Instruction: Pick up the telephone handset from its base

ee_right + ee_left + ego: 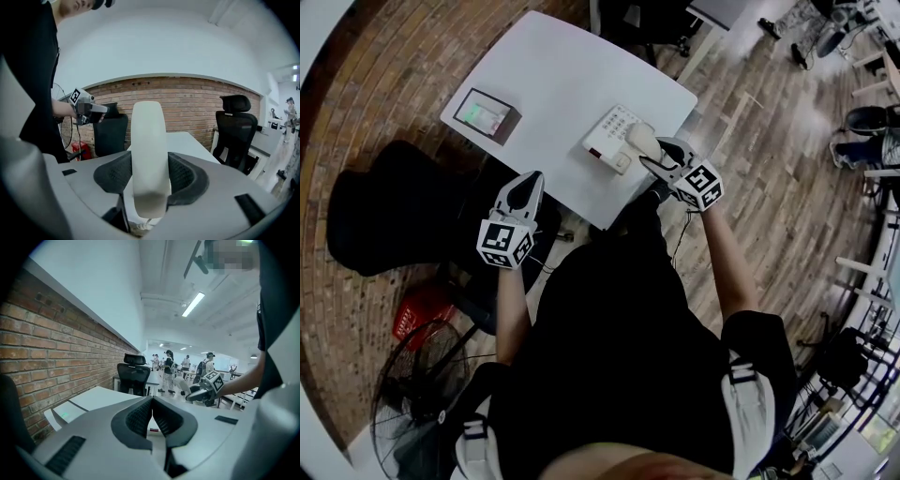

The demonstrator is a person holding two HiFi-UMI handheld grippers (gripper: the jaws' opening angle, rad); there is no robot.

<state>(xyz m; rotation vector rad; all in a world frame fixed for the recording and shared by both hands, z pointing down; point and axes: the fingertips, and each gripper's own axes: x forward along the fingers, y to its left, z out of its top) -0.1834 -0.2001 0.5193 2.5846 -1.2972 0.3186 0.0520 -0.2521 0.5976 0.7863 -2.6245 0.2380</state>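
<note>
Left: flat box (pixel 486 114) with a greenish top sits on the white table (pixel 553 66). Left gripper (pixel 531 180) is held just off the table's near edge, jaws together, nothing between them. Telephone base (pixel 607 134) sits on the table near its right corner, keypad up. White handset (pixel 643 141) is over the base's right side; can't tell if it touches the base. Right gripper (pixel 654 161) is clamped on the handset, a pad on each side.

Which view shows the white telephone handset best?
The right gripper view: the white plastic telephone handset stands large and centred, clamped in the right tool. The head view shows it small, over its white keypad base. The left gripper view shows it far off.
</note>
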